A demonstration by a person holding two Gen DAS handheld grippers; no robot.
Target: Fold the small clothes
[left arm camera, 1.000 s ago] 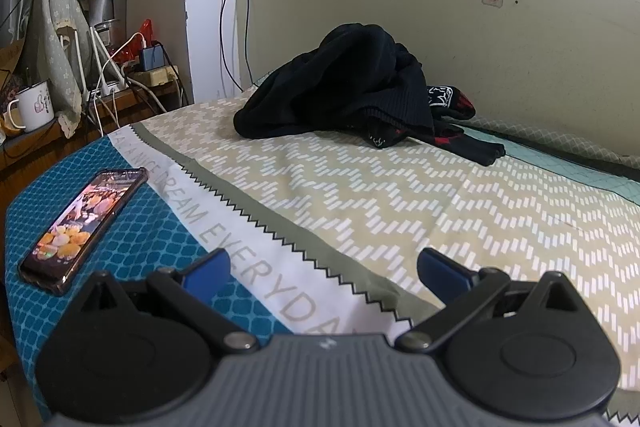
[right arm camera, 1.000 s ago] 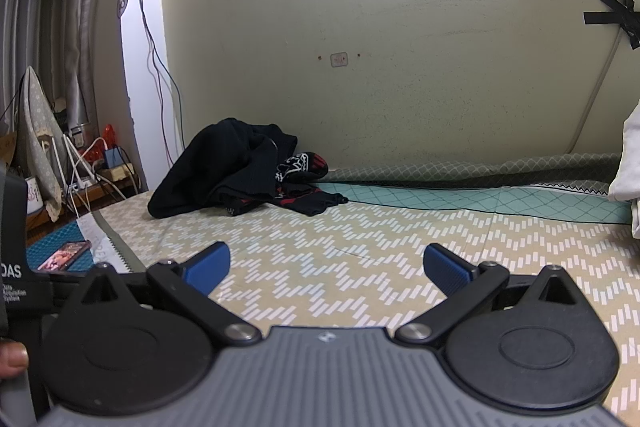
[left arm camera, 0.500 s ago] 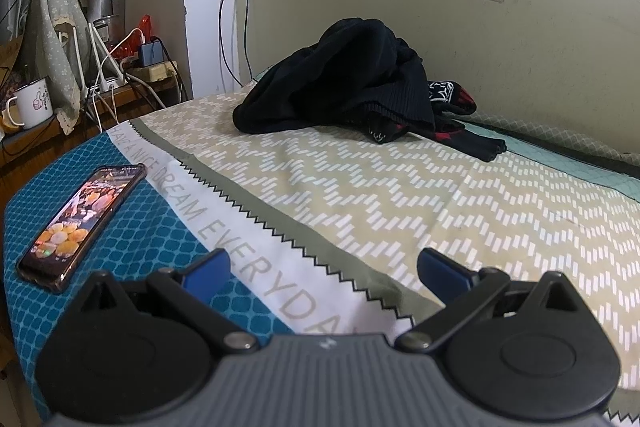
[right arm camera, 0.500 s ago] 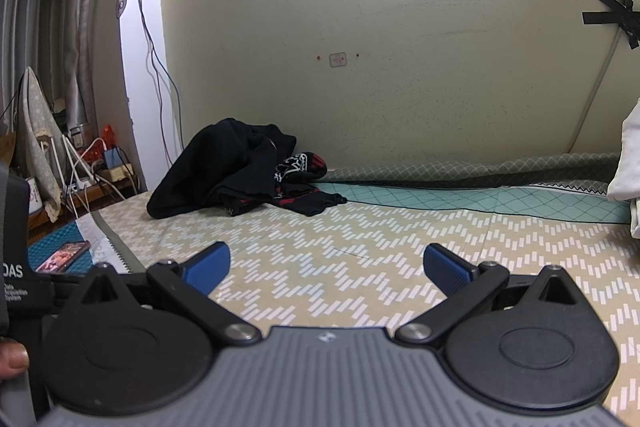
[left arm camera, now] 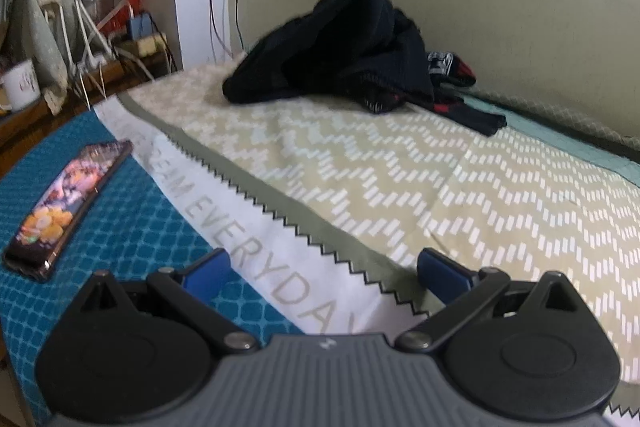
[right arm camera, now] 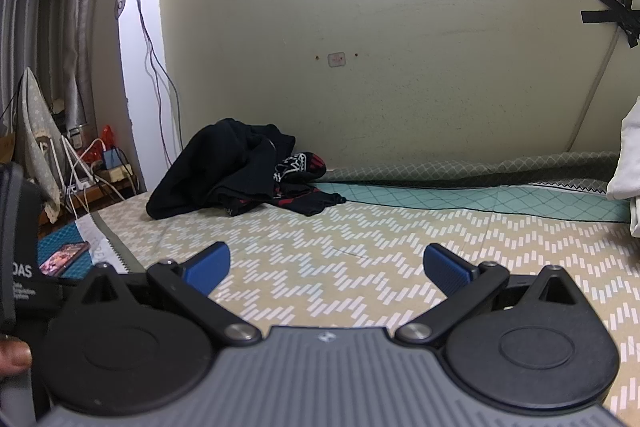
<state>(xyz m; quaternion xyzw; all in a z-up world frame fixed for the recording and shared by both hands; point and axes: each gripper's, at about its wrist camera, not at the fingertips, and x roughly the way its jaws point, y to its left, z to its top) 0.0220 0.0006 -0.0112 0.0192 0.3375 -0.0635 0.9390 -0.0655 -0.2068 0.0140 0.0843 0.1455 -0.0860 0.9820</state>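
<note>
A heap of dark clothes lies on the patterned bedspread near the far wall, with black, white and red small pieces at its right side. The right wrist view shows the same heap at the far left of the bed. My left gripper is open and holds nothing, low over the near edge of the bed, well short of the heap. My right gripper is also open and holds nothing, farther back over the bedspread.
A phone with a lit screen lies on the blue part of the cover at the left. Beyond the bed's left end stand a side table with a mug, cables and chargers. A white bundle sits at the far right.
The left gripper has drifted forward and a little right, so the clothes heap looks nearer. The right gripper has barely moved. Both stay open.
</note>
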